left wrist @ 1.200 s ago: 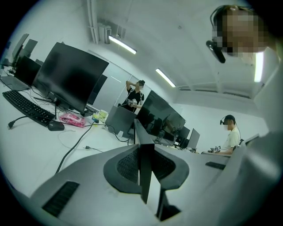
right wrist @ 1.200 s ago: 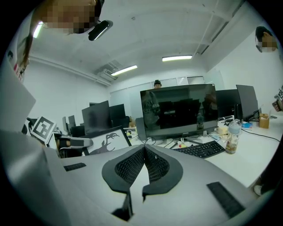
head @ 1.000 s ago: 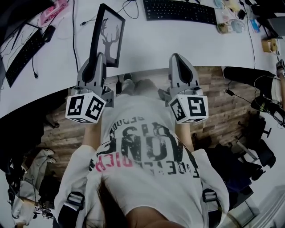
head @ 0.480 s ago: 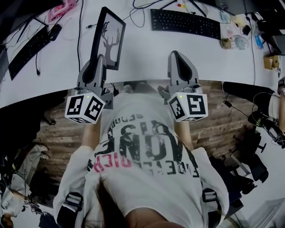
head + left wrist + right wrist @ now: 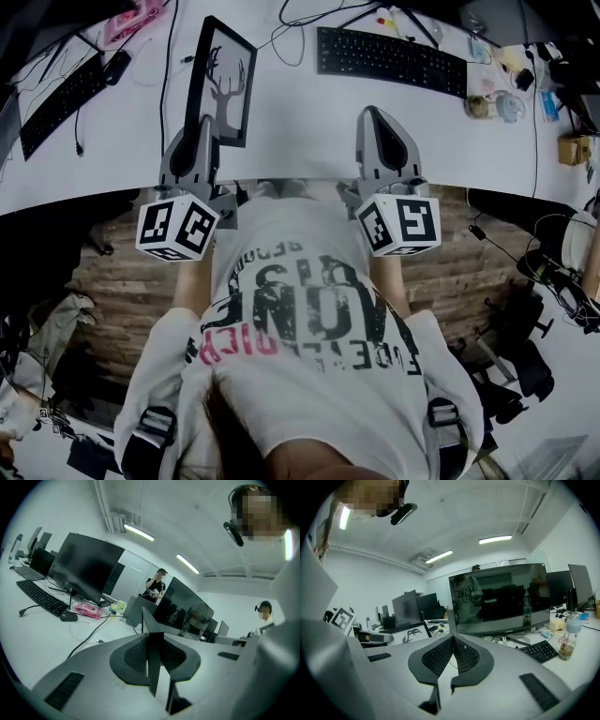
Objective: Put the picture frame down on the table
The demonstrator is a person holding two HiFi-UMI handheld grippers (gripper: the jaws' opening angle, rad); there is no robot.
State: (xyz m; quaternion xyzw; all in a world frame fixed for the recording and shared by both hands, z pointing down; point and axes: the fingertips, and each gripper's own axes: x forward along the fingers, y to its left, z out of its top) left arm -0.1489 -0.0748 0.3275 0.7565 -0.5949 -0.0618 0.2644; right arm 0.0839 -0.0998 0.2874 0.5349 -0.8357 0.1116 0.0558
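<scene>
1. White desk surface (image 5: 300,103) spreads just ahead of both grippers.
2. Fingers of the left gripper (image 5: 207,127) pinch the picture frame (image 5: 225,80) by its near edge; it stands upright, long axis running away from them.
3. Fingers of the right gripper (image 5: 375,120) are pressed together, empty, beside the frame.

picture frame (image 5: 221,82) 1 — keyboards (image 5: 392,58) (image 5: 58,105) 2 — mouse (image 5: 117,66) 1 — tongs (image 5: 207,122) (image 5: 372,114) 2

Dim fisheye views, ceiling strips (image 5: 138,532) glaring (edges vignetted)
</scene>
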